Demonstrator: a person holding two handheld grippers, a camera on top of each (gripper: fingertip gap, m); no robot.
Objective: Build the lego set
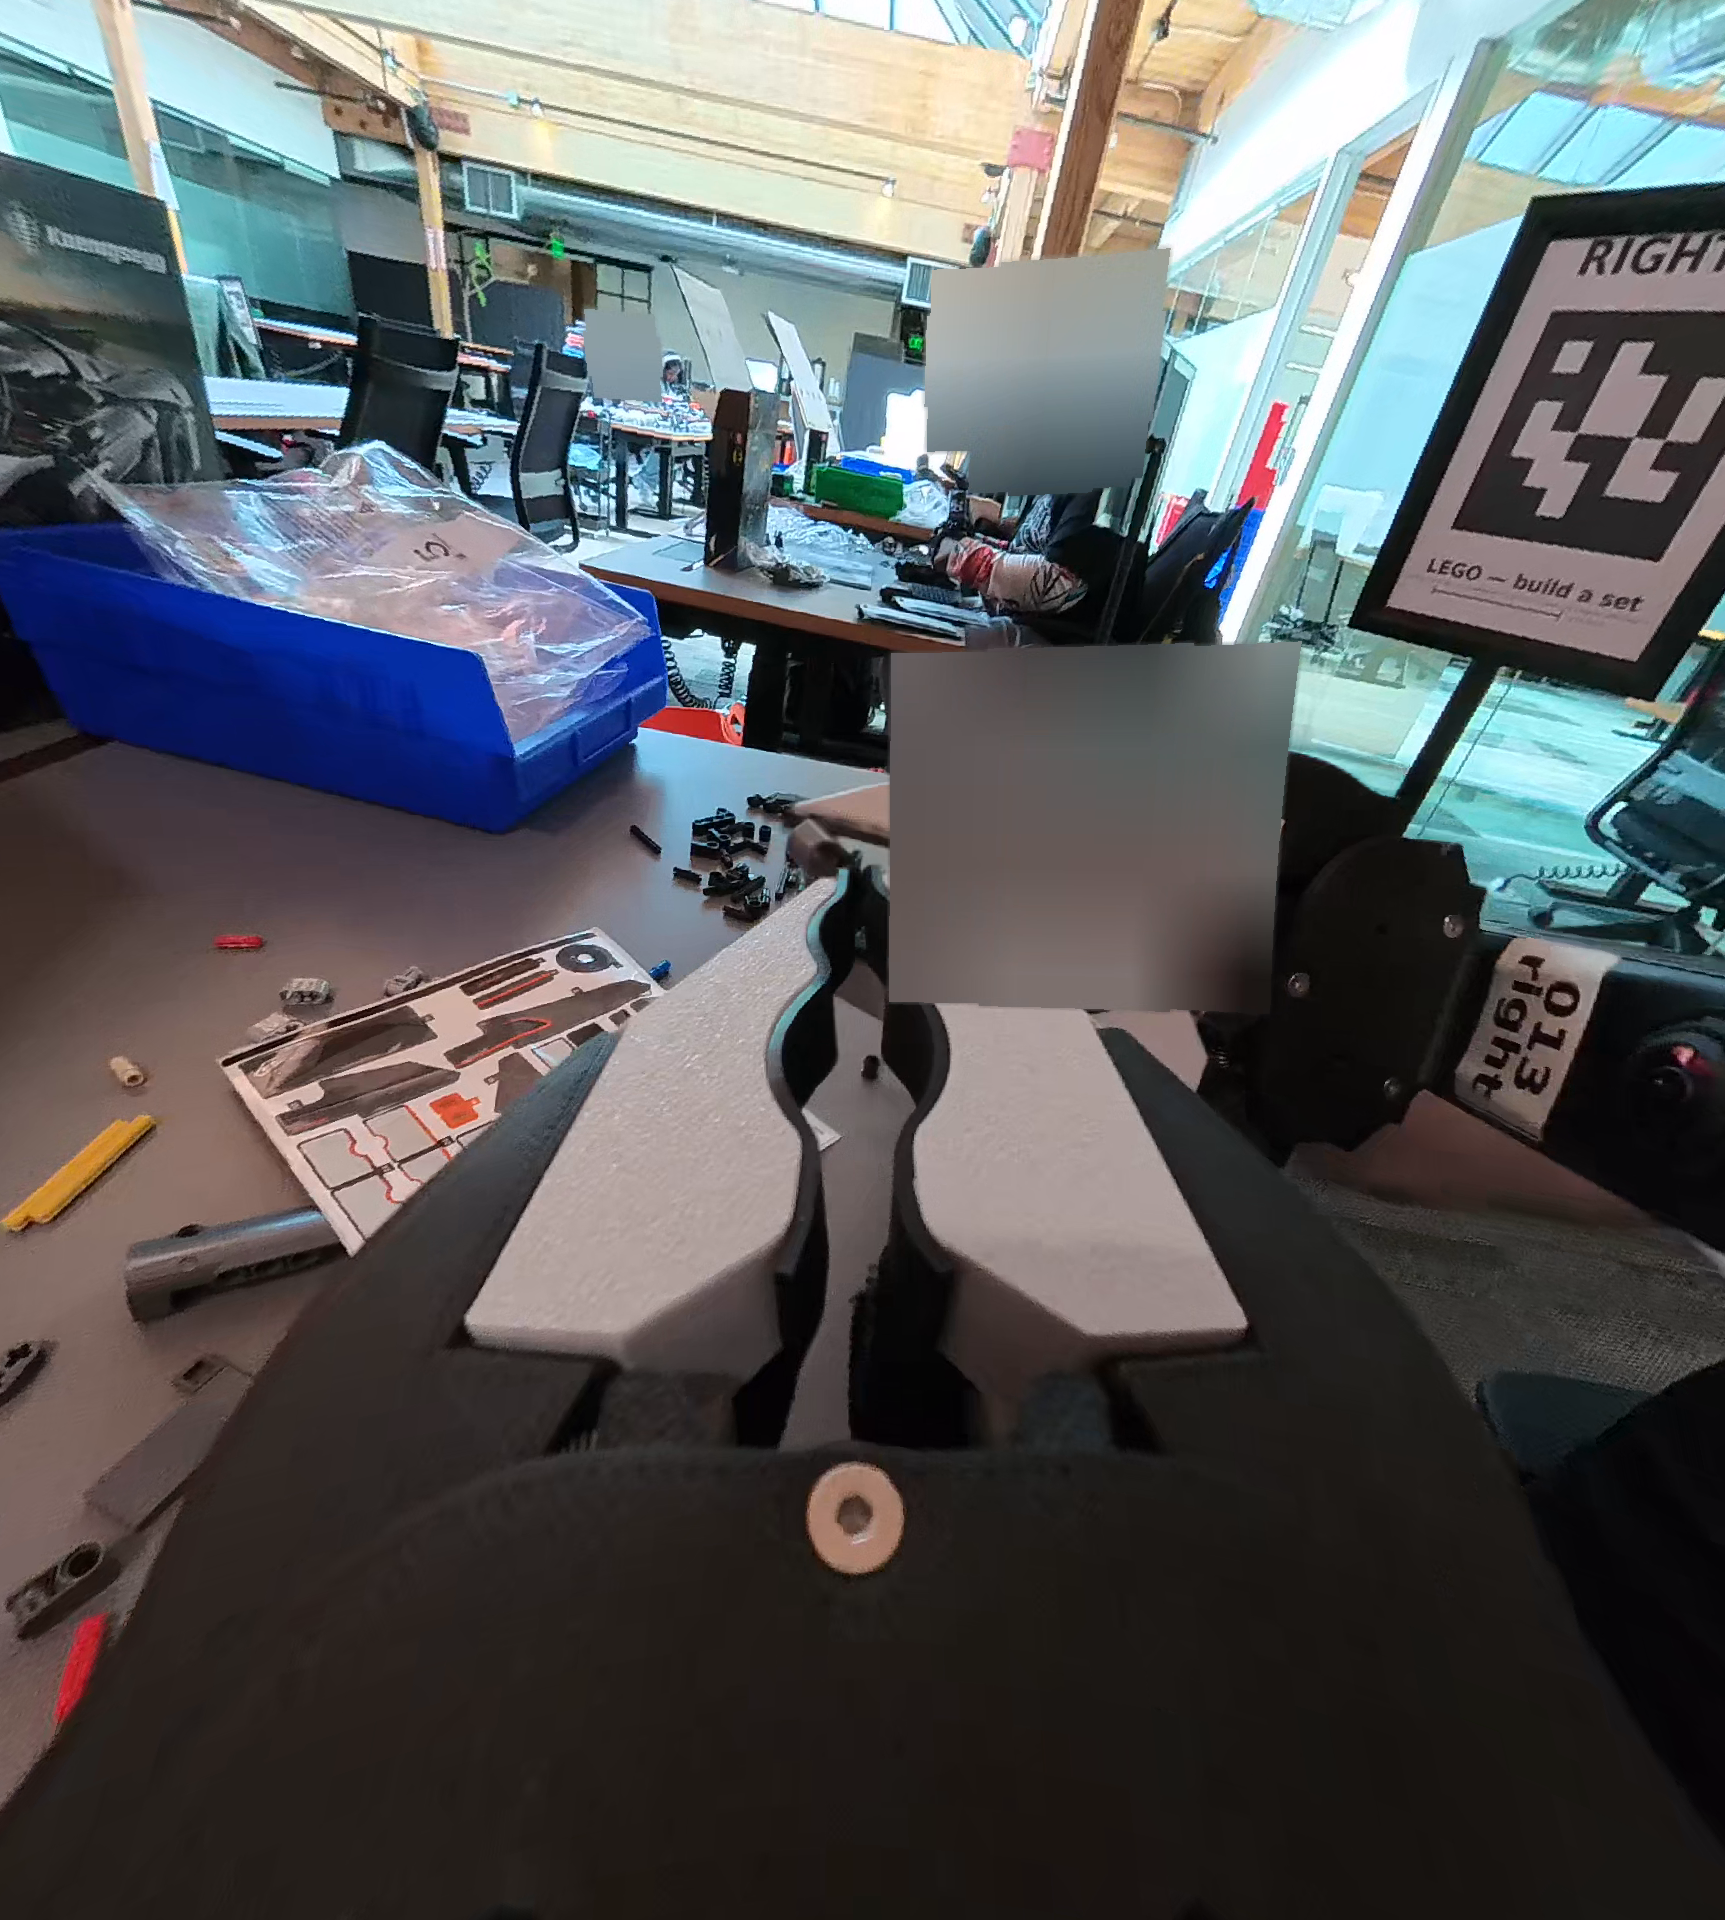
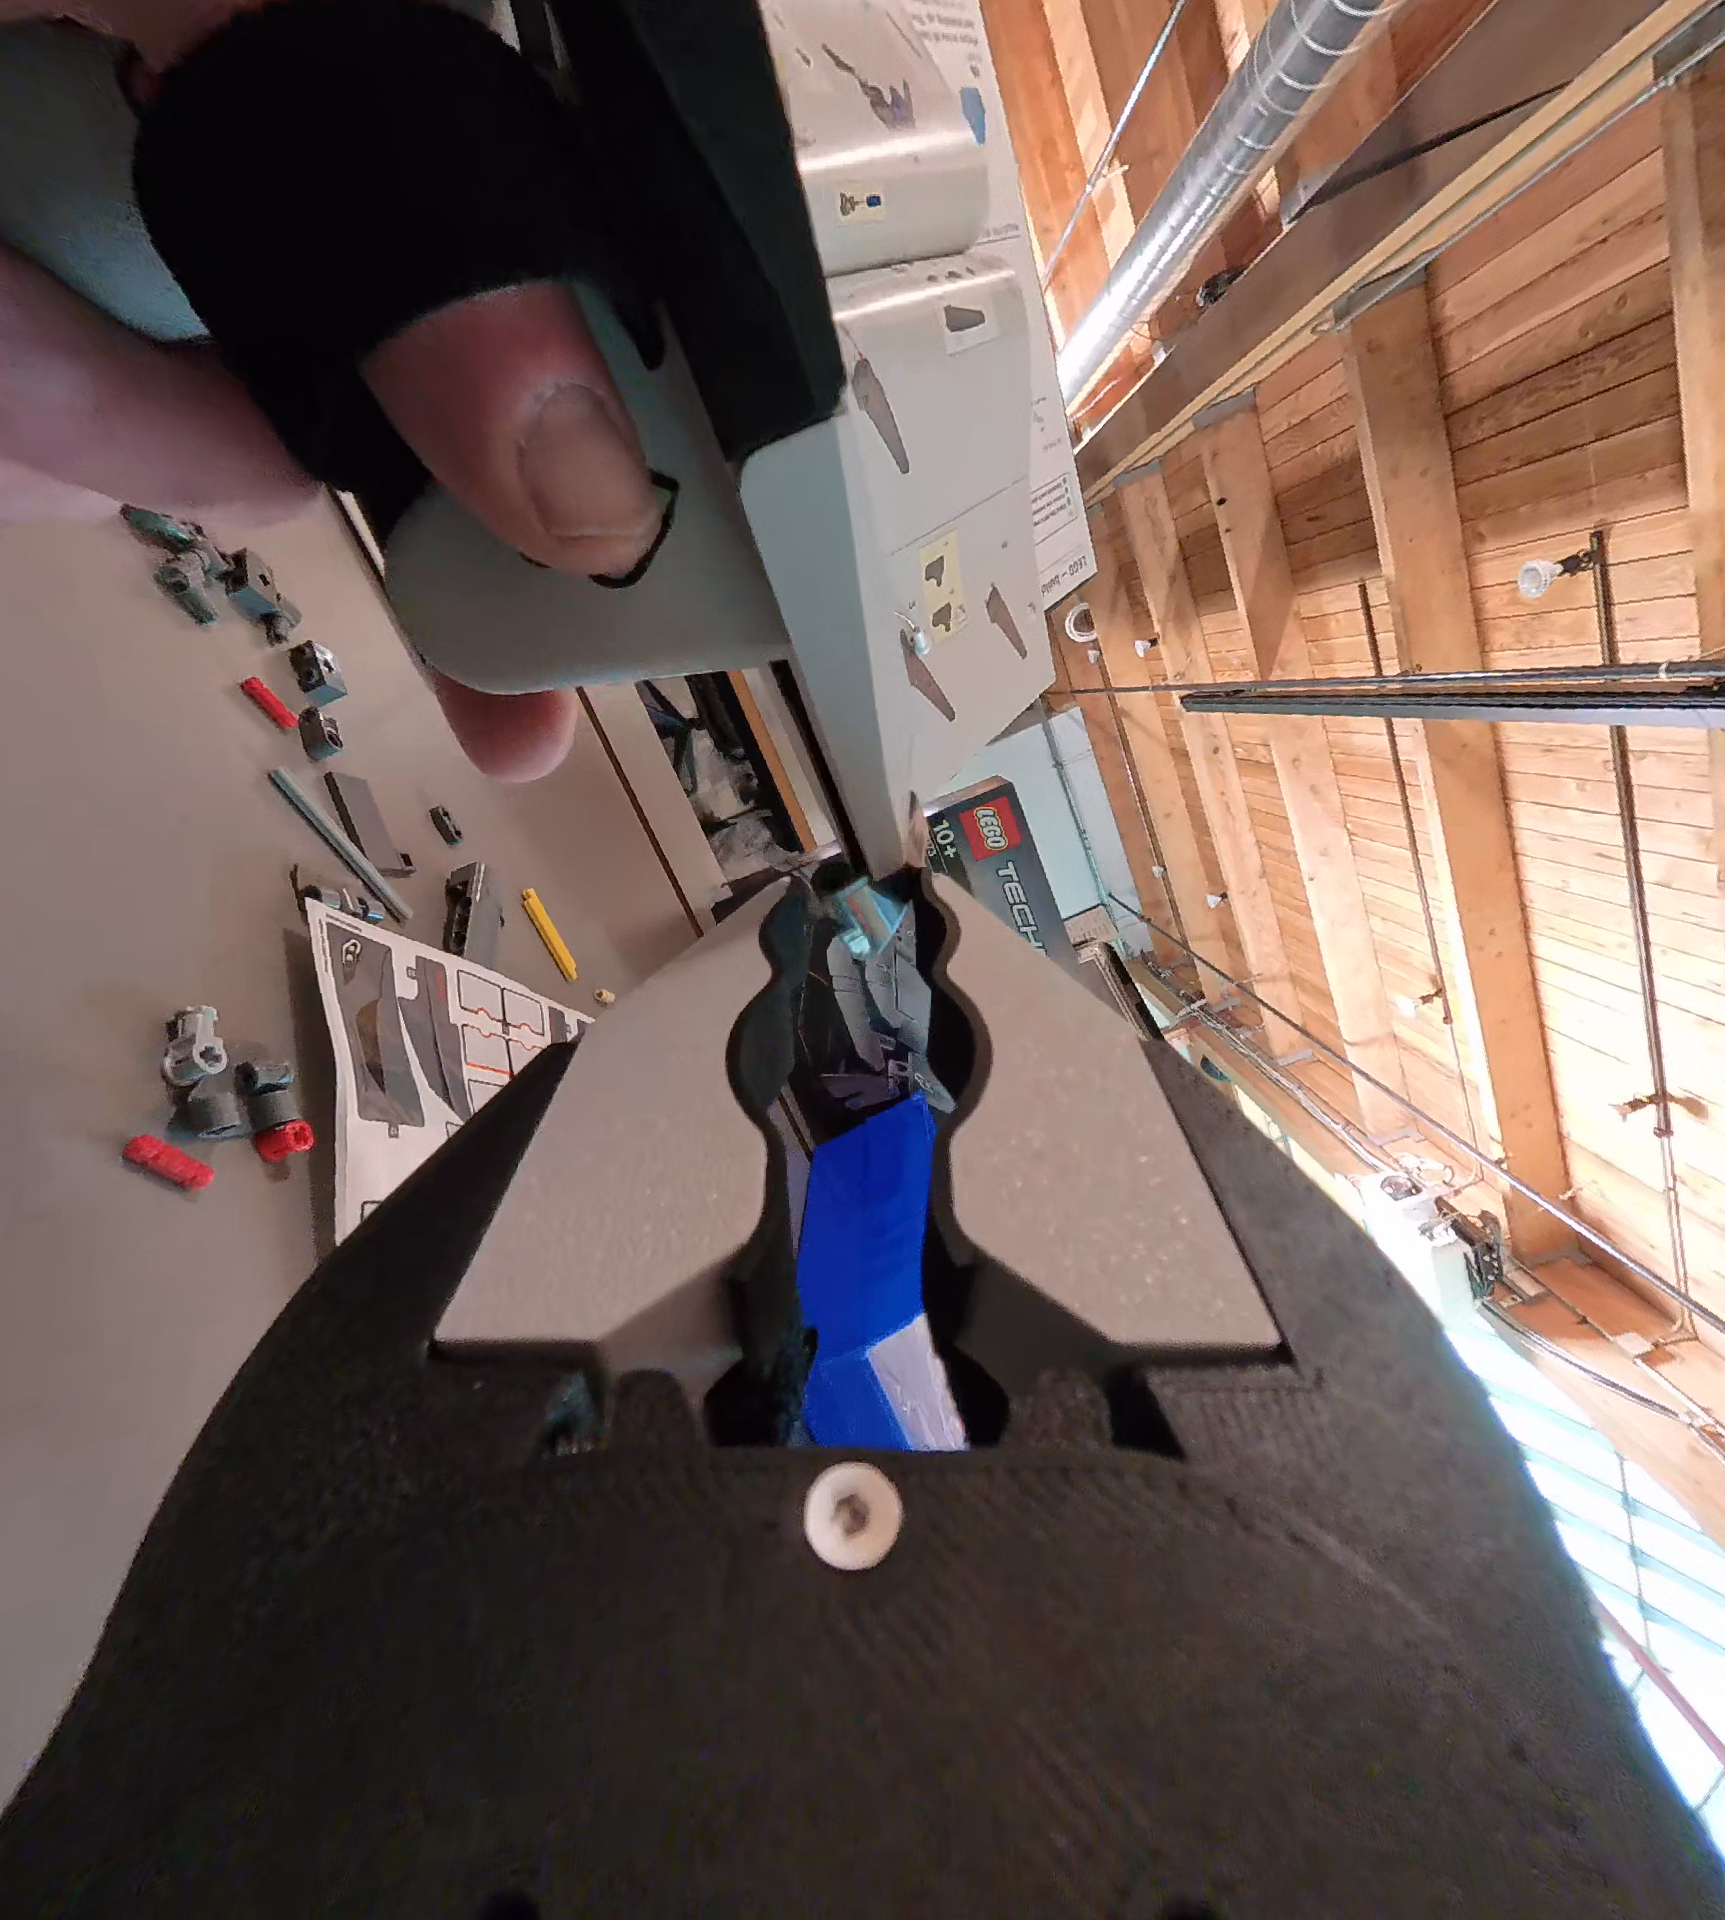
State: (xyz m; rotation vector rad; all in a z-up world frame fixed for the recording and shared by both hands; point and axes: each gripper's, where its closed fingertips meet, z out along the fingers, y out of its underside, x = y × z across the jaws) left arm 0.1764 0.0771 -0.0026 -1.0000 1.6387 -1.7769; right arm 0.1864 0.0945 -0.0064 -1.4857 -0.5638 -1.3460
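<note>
My right gripper (image 2: 863, 902) is shut on a small light grey lego piece (image 2: 860, 923) at its fingertips, held above the grey table (image 2: 58, 1351). In the left wrist view the right gripper (image 1: 822, 831) reaches in from the right. My left gripper (image 1: 858, 914) has its jaws close together, and its tips meet the right gripper's tips. A blurred patch hides the left gripper's right fingertip, so I cannot see anything between the tips. In the right wrist view the left gripper (image 2: 902, 831) comes in from above, with a gloved hand (image 2: 442, 312) on it.
A blue bin (image 1: 318, 665) with plastic bags stands at the back left. A sticker sheet (image 1: 442, 1049), black pins (image 1: 733, 857), a yellow axle (image 1: 79, 1169), a grey beam (image 1: 224, 1252) and grey and red pieces (image 2: 224, 1101) lie loose. An instruction booklet (image 2: 941, 395) and the set's box (image 2: 1003, 862) stand behind. Less than 4 cm separates the two grippers' tips. Left tips and right tips are each some 20 cm from the grey beam (image 1: 224, 1252).
</note>
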